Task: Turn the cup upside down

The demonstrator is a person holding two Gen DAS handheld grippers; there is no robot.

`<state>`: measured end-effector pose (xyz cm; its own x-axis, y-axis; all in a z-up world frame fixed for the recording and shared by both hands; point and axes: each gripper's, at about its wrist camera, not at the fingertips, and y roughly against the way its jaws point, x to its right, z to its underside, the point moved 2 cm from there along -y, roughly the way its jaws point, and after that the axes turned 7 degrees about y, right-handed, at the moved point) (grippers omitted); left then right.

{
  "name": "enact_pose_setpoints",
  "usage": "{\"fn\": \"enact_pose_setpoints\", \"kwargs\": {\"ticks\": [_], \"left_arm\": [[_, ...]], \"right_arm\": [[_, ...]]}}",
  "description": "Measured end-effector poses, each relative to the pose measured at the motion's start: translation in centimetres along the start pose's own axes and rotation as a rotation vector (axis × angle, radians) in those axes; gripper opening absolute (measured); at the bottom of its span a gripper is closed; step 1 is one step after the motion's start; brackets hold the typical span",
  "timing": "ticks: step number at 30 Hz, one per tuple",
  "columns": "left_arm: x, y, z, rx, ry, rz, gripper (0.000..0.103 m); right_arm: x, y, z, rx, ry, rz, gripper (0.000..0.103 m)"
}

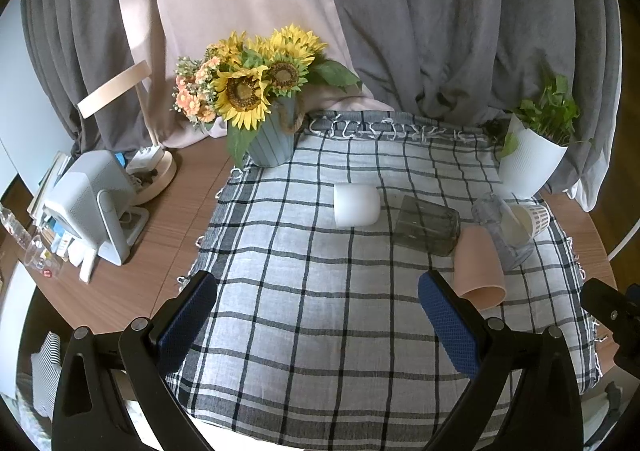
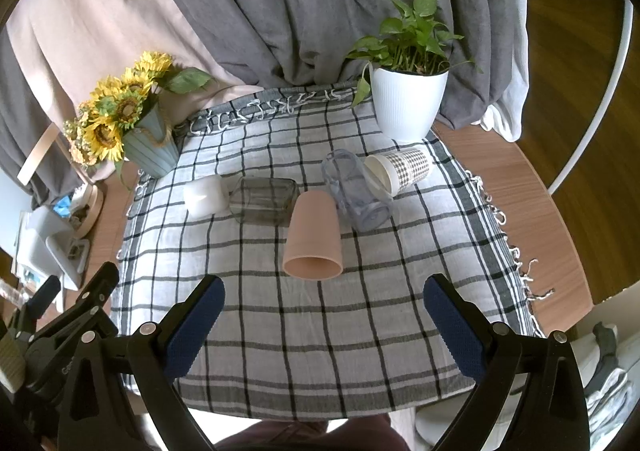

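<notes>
Several cups lie on their sides on the checked cloth: a white cup, a dark square glass, a pink cup with its mouth toward me, a clear bluish glass and a checked paper cup. They also show in the left wrist view: white cup, dark glass, pink cup, clear glass, paper cup. My left gripper is open and empty, in front of the cups. My right gripper is open and empty, just short of the pink cup's mouth.
A sunflower vase stands at the cloth's back left, a white plant pot at the back right. Clutter and a white device sit on the wooden table to the left. Curtains hang behind.
</notes>
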<state>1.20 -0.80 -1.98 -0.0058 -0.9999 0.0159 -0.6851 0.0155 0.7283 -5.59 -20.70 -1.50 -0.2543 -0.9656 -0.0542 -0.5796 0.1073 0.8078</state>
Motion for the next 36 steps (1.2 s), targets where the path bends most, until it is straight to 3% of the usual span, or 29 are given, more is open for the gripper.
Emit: {"fn": "enact_pose_setpoints", "kwargs": {"ticks": [21,28,33,36], "left_arm": [[0.2,-0.1,-0.2,-0.004,-0.002,-0.001,0.103],[0.4,-1.5,0.6,-0.015,-0.044,0.002,0.103],[0.7,-3.1,-0.6,-0.054,-0.096,0.046,0.103],[1.2,-4.8,-1.6,-0.108,-0.178,0.119,0.103]], "right_arm": [[-0.1,-0.6,-0.2,-0.008,-0.005,0.002,0.100],[-0.3,-2.0,-0.3,-0.038,-0.017,0.000,0.100],[-0.1,-3.7,-0.6,-0.080,-0.061,0.012,0.100],[-0.4,-4.4,-1.0,-0.086,-0.101,0.025,0.100]]}}
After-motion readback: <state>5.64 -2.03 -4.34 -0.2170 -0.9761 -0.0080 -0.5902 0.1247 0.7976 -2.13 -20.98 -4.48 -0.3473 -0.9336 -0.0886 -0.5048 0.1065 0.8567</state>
